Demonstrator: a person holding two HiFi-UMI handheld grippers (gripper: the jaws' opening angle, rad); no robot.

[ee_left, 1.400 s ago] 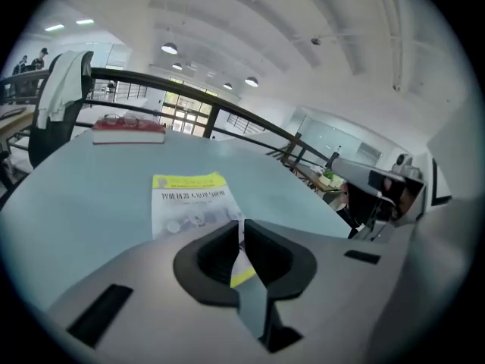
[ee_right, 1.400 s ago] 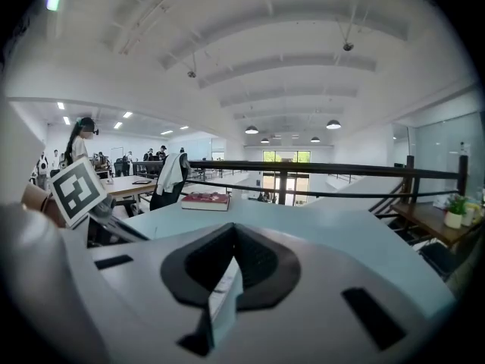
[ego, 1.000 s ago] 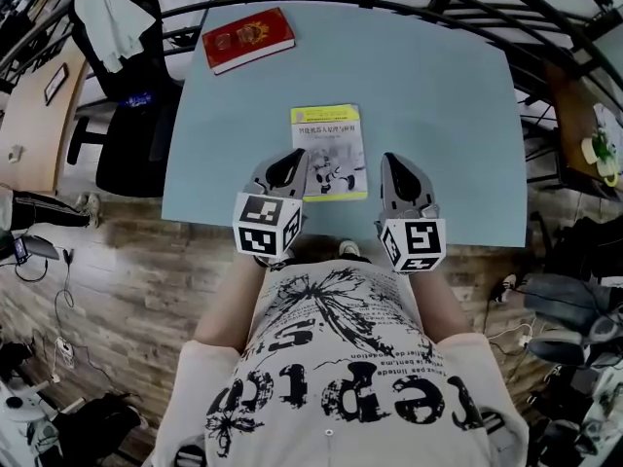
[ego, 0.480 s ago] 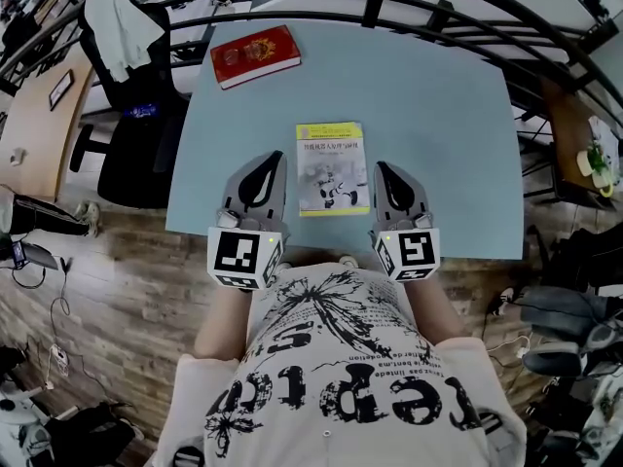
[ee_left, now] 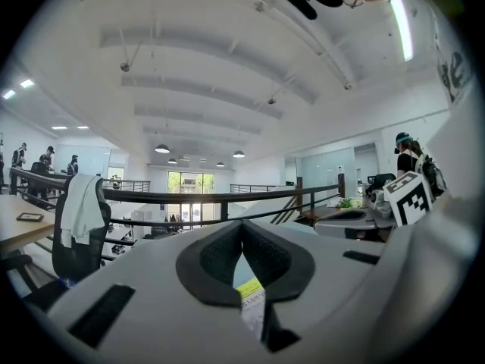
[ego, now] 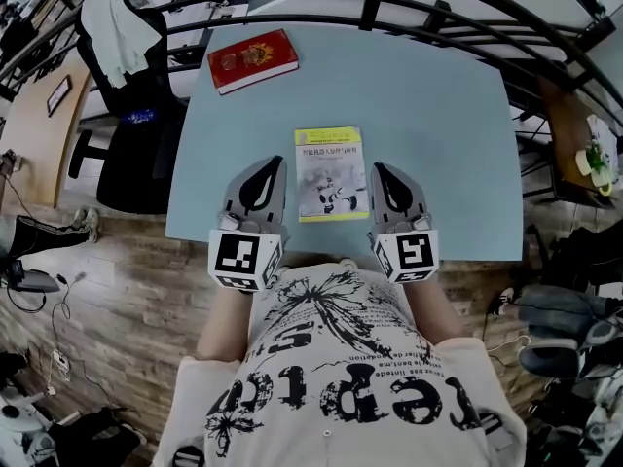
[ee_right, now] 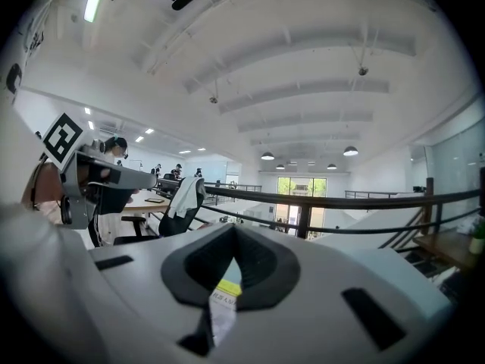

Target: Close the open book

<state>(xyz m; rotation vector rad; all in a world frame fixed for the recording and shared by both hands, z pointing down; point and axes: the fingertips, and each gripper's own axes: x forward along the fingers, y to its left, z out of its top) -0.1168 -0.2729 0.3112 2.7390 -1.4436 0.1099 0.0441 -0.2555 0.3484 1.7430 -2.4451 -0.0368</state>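
A thin book (ego: 331, 168) with a yellow and white cover lies closed and flat on the light blue table (ego: 438, 115), near its front edge. My left gripper (ego: 266, 166) hangs just left of the book, jaws shut and holding nothing. My right gripper (ego: 382, 170) sits just right of it, also shut and holding nothing. In the left gripper view the pads meet at the gripper's tip (ee_left: 242, 223), and a strip of the book (ee_left: 251, 293) shows below them. The right gripper view shows the same: my shut gripper (ee_right: 235, 230) with the book (ee_right: 225, 300) beneath.
A red book (ego: 251, 61) lies closed at the table's far left corner. A black chair draped with a white cloth (ego: 125, 22) stands left of the table. A dark metal railing (ego: 389, 3) runs behind it. The person's torso is close to the front edge.
The left gripper has drawn away from the book's lower left corner, up and to the left, and now sits beside it. The right gripper shifted slightly. The book stays closed.
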